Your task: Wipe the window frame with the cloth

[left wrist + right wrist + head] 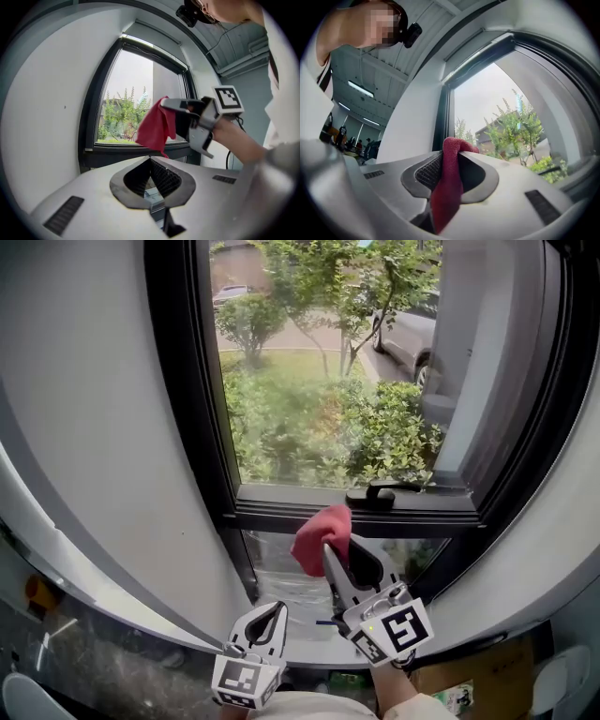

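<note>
Cloth: we see one red cloth [322, 538] clamped in the right hand-held gripper [330, 557], in front of the window frame [281, 510].
Left hand-held gripper [272, 617]: closed, empty, lower down.
Count: two hand-held grippers.

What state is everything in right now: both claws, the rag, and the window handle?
Left claw, shut, empty.
Right claw, shut on the red fabric cloth.
Red fabric cloth, bunched, hanging from that claw.
Black window handle, lying level.
</note>
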{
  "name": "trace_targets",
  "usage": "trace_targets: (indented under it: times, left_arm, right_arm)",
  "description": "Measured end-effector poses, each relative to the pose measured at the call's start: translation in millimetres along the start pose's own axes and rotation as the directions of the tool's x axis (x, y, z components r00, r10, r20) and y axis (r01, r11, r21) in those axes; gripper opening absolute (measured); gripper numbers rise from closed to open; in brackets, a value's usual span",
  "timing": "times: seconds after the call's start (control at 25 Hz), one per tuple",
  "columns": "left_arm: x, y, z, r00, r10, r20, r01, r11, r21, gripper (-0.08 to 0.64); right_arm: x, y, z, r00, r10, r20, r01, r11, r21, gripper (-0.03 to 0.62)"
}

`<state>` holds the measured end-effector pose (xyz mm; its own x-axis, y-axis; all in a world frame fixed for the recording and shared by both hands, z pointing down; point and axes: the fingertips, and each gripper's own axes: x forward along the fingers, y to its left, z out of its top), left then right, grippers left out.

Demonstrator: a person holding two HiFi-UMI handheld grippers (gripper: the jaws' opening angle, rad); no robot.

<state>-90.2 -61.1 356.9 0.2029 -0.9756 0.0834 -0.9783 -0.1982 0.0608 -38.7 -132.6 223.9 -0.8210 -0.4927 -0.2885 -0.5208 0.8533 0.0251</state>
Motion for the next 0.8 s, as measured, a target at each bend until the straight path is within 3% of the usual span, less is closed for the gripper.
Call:
trace_targets:
  times: [0.12, 0.32, 0.48, 0.64, 0.8]
  left_arm:
    - [0.7, 6.4, 5.6, 1.0, -0.023, 0.005, 0.023, 1.0, -0.005, 0.008]
    - [-4.9, 9.4, 7.7, 0.997, -0.074, 0.002, 0.074, 0.997, 0.004, 0.008]
    - [-9.1, 18.2, 2.9, 0.996, -0.092, -0.005, 0.092, 0.996, -0.016, 0.008]
    - [-7.9, 41.3, 4.8, 0.998, -0.065, 0.005, 0.065, 0.998, -0.017, 0.008]
    - [-2.6, 56.6, 7.7, 0.998, -0.059, 0.023, 0.06, 0.998, -0.022, 0.008]
  right_arm:
    - [53.3, 0.7, 53.6, 0.992, 0.057, 0.115, -0.05, 0.997, -0.062, 0.1]
    - [143.5, 7.9, 129.9, 0.954, 0.18, 0.239, -0.151, 0.979, -0.135, 0.098]
    - [206.6, 12.1, 173.6, 0.939, 0.222, 0.261, -0.164, 0.96, -0.227, 0.098]
    - [258.7, 13.0, 194.8, 0.941, 0.223, 0.254, -0.15, 0.949, -0.276, 0.098]
    - [290.9, 5.6, 204.4, 0.939, 0.221, 0.265, -0.151, 0.954, -0.261, 0.097]
